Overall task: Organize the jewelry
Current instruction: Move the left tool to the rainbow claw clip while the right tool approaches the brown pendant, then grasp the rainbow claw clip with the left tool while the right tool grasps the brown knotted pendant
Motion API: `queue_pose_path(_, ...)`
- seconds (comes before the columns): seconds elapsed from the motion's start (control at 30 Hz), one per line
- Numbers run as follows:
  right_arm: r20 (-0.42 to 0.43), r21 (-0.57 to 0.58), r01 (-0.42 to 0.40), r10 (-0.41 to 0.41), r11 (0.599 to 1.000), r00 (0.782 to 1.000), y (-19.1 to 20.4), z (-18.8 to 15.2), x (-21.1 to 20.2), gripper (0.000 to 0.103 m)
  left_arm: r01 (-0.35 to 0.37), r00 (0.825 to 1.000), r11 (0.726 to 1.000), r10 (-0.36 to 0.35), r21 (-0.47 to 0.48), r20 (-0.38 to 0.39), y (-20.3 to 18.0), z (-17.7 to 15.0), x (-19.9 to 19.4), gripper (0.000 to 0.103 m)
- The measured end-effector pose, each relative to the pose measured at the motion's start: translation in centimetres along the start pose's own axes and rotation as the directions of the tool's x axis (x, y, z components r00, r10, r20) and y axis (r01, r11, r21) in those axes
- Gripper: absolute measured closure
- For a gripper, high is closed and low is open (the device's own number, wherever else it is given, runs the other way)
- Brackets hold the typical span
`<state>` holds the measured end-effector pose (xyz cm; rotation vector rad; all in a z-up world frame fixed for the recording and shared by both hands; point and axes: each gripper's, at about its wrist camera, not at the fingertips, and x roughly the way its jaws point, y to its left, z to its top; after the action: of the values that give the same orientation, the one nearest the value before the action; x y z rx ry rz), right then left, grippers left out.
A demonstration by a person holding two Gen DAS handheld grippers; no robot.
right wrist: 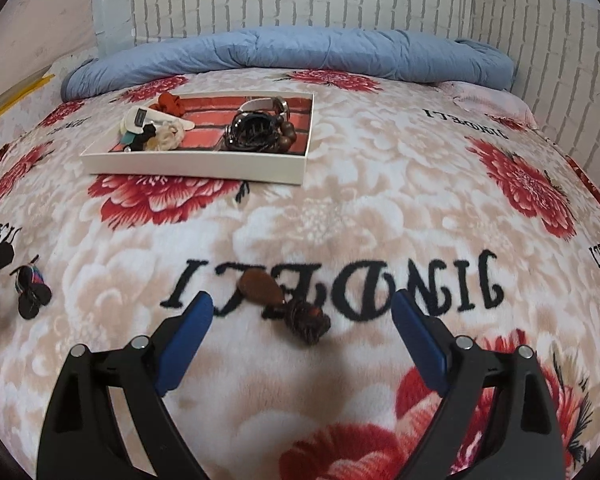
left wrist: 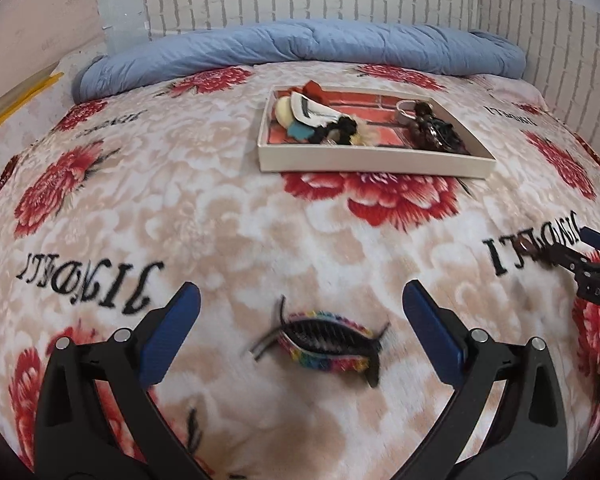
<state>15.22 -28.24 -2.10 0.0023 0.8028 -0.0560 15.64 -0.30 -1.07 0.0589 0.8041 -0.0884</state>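
1. While both grippers hang over a floral blanket [left wrist: 228,216] on a bed, neither grips anything: the left gripper [left wrist: 300,340] stands spread wide, its blue pads either side of a rainbow-edged hair clip [left wrist: 328,348] lying on the blanket between them, not touching it.
2. The right gripper [right wrist: 302,336] is equally spread, with a brown wooden pendant piece [right wrist: 288,304] lying just beyond and between its tips.
3. The white tray [left wrist: 372,164], far from both grippers, already holds scrunchies, clips and dark bead bracelets; it seems the destination.
4. Risks, as I judge them: the plush blanket is soft, so closing pads may pinch fabric along with the item; the clip's thin black prongs could slip or twist out; the pendant's two joined parts may dangle and snag.
5. The grippers work near each other, so crossing paths could make them collide.
6. Open blanket lies between grippers and tray; a rolled blue quilt [right wrist: 284,52] and brick-pattern wall [right wrist: 300,0] bound the far side.
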Motion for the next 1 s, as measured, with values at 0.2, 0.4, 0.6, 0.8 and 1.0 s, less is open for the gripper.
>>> queue_pose_path(0.2,-0.003,0.021,0.000,0.000,1.000,1.000,-0.6,-0.8,0.2,0.014,0.000,0.999,1.000,0.000,-0.002,-0.034,-0.3,-1.8,1.2,0.005)
queue_pose_path(0.4,-0.016,0.051,0.000,0.001,0.999,1.000,-1.3,-0.9,0.9,0.015,-0.006,0.999,1.000,0.005,-0.013,-0.048,0.0,-2.3,2.0,0.005)
queue_pose_path(0.6,-0.042,0.048,-0.005,0.007,0.999,0.999,-1.2,-1.0,2.0,0.027,-0.008,0.996,1.000,0.006,-0.022,-0.084,0.1,-2.7,3.2,0.005)
queue_pose_path(0.8,-0.046,0.063,-0.010,0.013,0.998,0.999,-1.5,-0.7,2.6,0.037,0.007,0.995,1.000,-0.010,-0.031,-0.100,0.2,-2.8,3.7,0.005)
queue_pose_path(1.0,-0.081,0.067,-0.021,0.026,0.998,0.996,-1.6,-0.7,3.7,0.049,0.017,0.993,0.999,-0.022,-0.040,-0.116,0.3,-2.8,4.2,0.005)
